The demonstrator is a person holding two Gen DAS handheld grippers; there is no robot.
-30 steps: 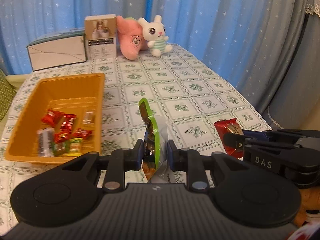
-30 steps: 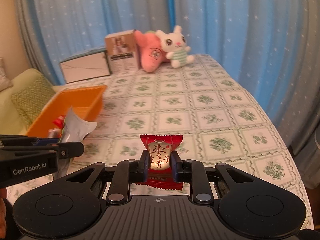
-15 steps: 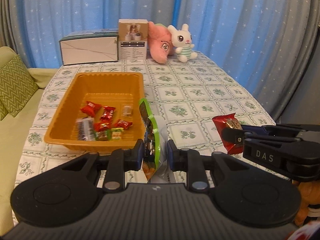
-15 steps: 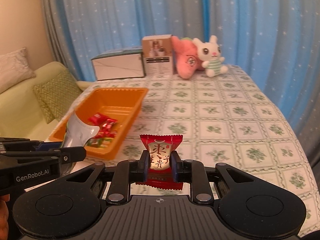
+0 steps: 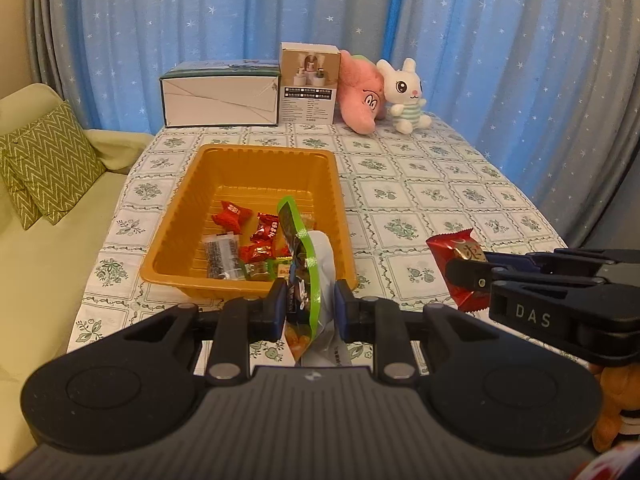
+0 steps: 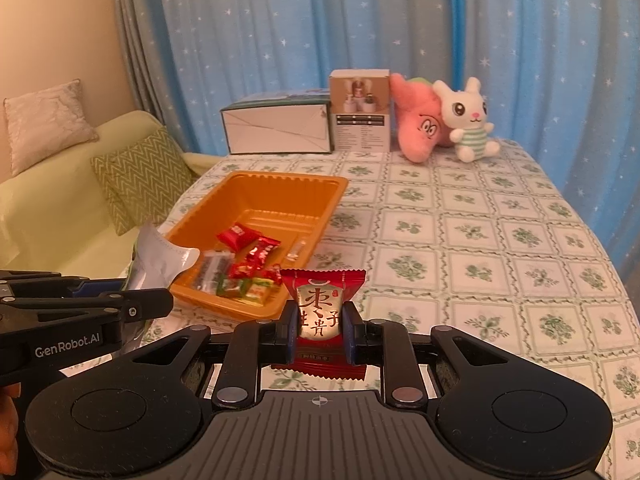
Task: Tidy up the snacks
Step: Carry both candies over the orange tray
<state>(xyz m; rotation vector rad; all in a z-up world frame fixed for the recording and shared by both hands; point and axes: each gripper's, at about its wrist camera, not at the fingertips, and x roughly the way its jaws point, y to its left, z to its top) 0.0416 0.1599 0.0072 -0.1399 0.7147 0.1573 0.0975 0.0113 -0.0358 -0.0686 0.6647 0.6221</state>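
Left wrist view: your left gripper (image 5: 307, 307), clamped on a green-edged snack pouch (image 5: 306, 276), has swung round to face the orange tray (image 5: 256, 160), so a drop looks close; "DAS" reads on the other tool. Right wrist view: your right gripper (image 6: 319, 330) grips a red candy packet (image 6: 322, 312) printed 枣, 贵子, now near the tray's corner; "GenRobot.AI" is legible.

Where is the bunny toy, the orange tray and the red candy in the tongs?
bunny toy (image 6: 466, 118): right wrist view, on its white face.
orange tray (image 5: 256, 168): left wrist view, on its bare far inner wall.
red candy (image 6: 320, 308): right wrist view, on its gold label between the pads.
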